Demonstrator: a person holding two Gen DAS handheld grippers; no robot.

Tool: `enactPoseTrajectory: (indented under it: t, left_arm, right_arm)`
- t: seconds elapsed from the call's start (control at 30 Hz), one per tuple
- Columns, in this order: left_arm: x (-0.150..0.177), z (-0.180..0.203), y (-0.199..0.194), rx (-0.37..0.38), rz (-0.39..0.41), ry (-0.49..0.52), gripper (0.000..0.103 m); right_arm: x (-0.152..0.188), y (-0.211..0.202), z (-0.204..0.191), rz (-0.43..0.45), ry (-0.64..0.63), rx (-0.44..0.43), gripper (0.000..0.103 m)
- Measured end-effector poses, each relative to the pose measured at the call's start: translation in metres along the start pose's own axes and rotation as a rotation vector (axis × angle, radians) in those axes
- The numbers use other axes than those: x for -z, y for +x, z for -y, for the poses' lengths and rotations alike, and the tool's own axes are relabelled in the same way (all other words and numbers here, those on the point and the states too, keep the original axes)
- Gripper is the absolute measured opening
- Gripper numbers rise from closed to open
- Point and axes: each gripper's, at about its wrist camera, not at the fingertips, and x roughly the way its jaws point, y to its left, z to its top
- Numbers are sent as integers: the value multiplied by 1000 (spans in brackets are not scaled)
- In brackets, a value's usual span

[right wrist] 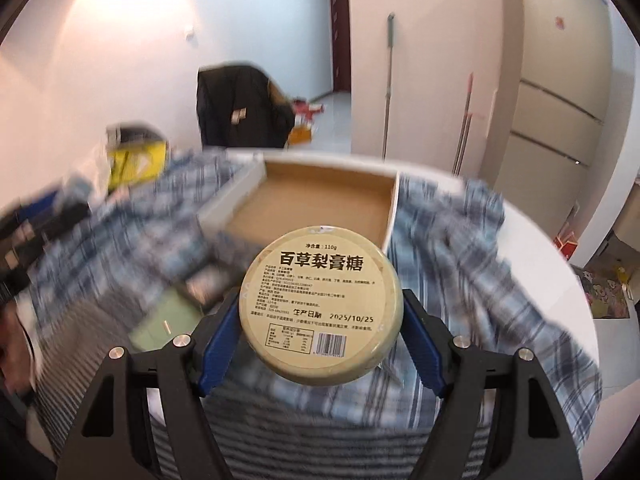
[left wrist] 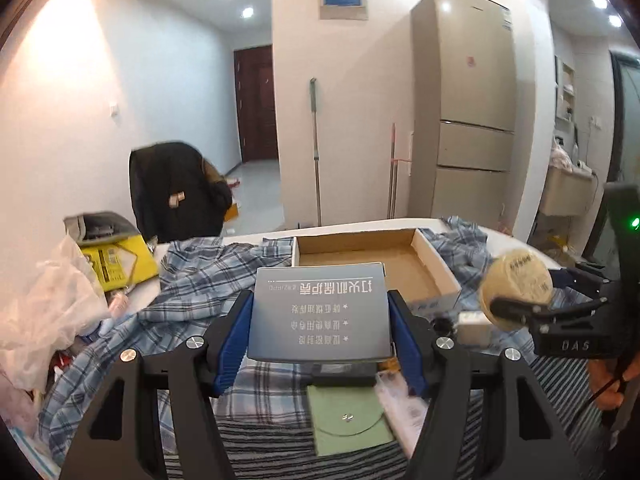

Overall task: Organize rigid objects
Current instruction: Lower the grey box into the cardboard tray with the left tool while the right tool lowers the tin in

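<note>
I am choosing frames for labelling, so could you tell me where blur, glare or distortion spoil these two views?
Left wrist view: mostly sharp, the grey box readable though upside down; the fisheye bows the fridge, and ceiling lights glare. Right wrist view: the tin is crisp, but the plaid cloth and tray behind it smear with motion blur.
</note>
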Motion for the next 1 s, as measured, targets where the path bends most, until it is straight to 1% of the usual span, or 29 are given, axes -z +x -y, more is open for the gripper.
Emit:
enactPoseTrajectory:
  t: [0.07, 0.1, 0.17, 0.2, 0.27, 0.3, 0.37, 0.4, 0.43, 0.47, 0.5, 0.53, 0.57, 0.7, 0.73, 0.8, 0.83, 0.9, 1.0]
  left_arm:
    - [-17, 2, 0, 63, -5, -22, 67]
    - [-25, 4, 1, 74, 6, -23, 67]
    - [-46, 5, 6, 76, 53, -35, 67]
    - [-59, 2, 13, 72, 76, -85, 67]
    - [-78, -2, 26, 88, 98, -132, 67]
    - [-90, -2, 36, 62, 116, -137, 67]
    - [-111, 2, 51, 6, 158, -97, 67]
    - [-123, 5, 60, 1, 185, -66, 67]
    - [-129, 7, 67, 21, 196, -45, 67]
    - [-136, 7, 74, 70, 203, -23, 67]
    - [-141, 4, 80, 116, 218, -26, 67]
    - [-143, 1, 86, 130, 237, -39, 67]
    - [-143, -3, 95, 128, 255, -48, 67]
    - [-130, -12, 137, 107, 257, -42, 67]
    - [-124, -14, 150, 105, 255, -30, 67]
    - [-110, -15, 182, 98, 222, 6, 67]
    - [-104, -14, 201, 82, 181, 29, 67]
    - [-92, -15, 239, 48, 86, 46, 67]
    - [-76, -25, 280, 91, -59, -26, 67]
  right_arm:
    - [-23, -9, -4, 50, 9, -4, 74]
    - [-36, -13, -6, 73, 6, 6, 74]
    - [-59, -16, -9, 111, 2, 29, 74]
    - [-74, -17, -7, 137, 24, 41, 74]
    - [-97, -15, 0, 187, 95, 63, 74]
    - [-108, -11, 3, 202, 116, 84, 74]
    - [-127, 0, 5, 207, 123, 118, 74]
    - [-138, 9, 6, 201, 124, 124, 74]
    - [-146, 16, 7, 193, 130, 124, 74]
    - [-152, 24, 9, 186, 143, 124, 74]
    - [-157, 33, 12, 178, 158, 123, 74]
    - [-161, 42, 16, 171, 173, 122, 74]
    - [-162, 50, 19, 165, 188, 123, 74]
    - [-151, 92, 33, 118, 225, 132, 74]
    - [-146, 104, 36, 101, 225, 125, 74]
    - [-139, 122, 43, 101, 235, 75, 74]
    - [-137, 132, 46, 102, 237, 64, 74]
    - [-132, 146, 48, 83, 218, 94, 74]
    - [-124, 164, 50, 26, 183, 120, 74]
